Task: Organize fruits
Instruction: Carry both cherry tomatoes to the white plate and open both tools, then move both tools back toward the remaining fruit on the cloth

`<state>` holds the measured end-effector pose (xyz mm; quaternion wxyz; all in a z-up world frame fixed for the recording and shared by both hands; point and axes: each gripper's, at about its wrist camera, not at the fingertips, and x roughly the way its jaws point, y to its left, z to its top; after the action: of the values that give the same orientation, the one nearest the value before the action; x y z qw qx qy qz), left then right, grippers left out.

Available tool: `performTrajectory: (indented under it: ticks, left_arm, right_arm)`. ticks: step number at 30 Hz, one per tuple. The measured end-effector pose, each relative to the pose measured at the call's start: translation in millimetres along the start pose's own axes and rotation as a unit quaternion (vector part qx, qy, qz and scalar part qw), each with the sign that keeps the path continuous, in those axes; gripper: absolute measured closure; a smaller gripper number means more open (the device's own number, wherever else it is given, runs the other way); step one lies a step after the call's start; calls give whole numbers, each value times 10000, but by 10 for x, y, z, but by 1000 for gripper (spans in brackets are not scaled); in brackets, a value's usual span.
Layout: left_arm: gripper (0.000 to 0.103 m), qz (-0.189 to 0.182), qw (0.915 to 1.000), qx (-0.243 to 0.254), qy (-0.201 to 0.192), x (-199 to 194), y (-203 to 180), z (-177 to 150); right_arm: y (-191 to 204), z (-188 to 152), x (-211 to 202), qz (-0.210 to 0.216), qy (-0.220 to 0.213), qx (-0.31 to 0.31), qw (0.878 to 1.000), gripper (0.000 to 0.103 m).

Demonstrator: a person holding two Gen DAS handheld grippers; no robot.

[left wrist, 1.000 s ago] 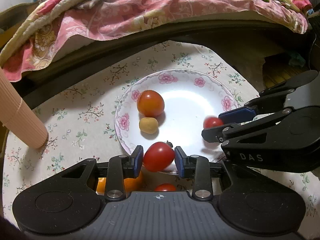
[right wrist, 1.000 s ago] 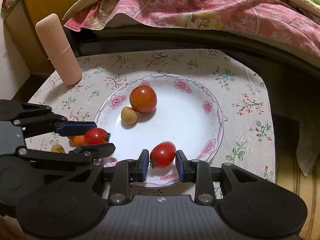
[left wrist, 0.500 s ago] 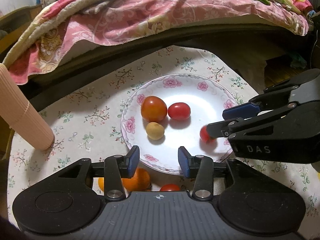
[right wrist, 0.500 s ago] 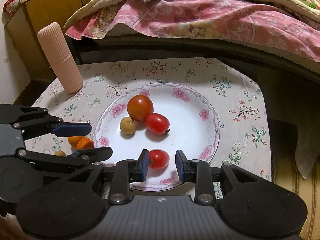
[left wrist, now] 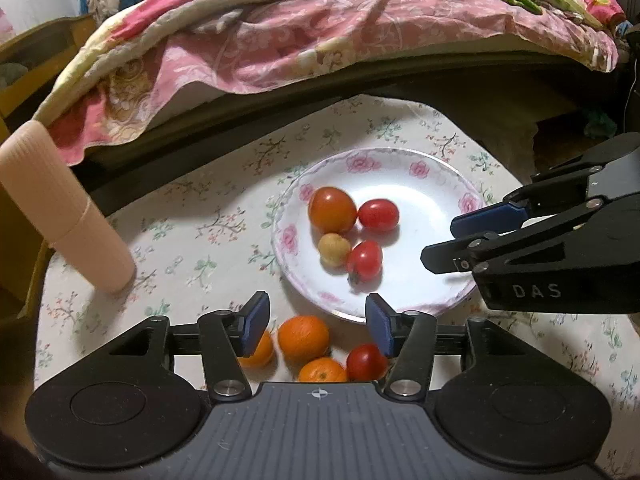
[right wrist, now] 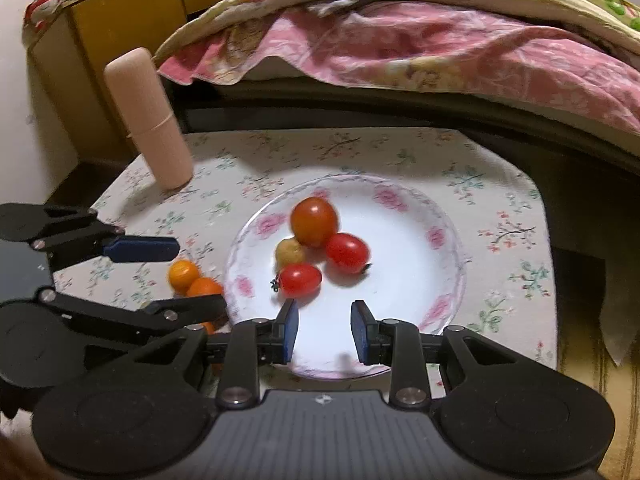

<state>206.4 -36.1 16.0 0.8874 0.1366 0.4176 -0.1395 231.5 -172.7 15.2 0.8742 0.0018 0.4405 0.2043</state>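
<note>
A white plate (left wrist: 432,184) (right wrist: 404,232) with pink flowers holds a big orange-red tomato (left wrist: 332,209) (right wrist: 314,221), a small yellowish fruit (left wrist: 334,249) (right wrist: 290,252) and two red cherry tomatoes (left wrist: 378,215) (left wrist: 365,260) (right wrist: 346,251) (right wrist: 300,279). Several oranges (left wrist: 303,338) (right wrist: 183,274) and one more cherry tomato (left wrist: 366,361) lie on the cloth in front of the plate. My left gripper (left wrist: 317,326) is open above these. My right gripper (right wrist: 323,330) is open over the plate's near rim, empty.
A tall ribbed pink cylinder (left wrist: 60,216) (right wrist: 148,120) stands at the table's left. The table wears a floral cloth (left wrist: 200,216). A bed with a pink quilt (left wrist: 320,40) runs behind the table. A wooden cabinet (right wrist: 100,32) is at the far left.
Both grippers let go of their cherry tomatoes, which now lie on the plate beside the other fruit. Both grippers have pulled back and up, and opened wider.
</note>
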Motion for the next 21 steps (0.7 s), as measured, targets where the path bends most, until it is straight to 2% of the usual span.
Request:
performTrajectory:
  ticks: [9, 21]
  left_arm:
    - [39, 124, 9999, -28, 99, -114, 183, -175]
    - [36, 157, 9997, 31, 173, -218, 306, -336]
  right_arm:
    - [276, -123, -50, 309, 85, -293, 9991, 71]
    - [617, -340, 45, 742, 477, -721, 9935, 71]
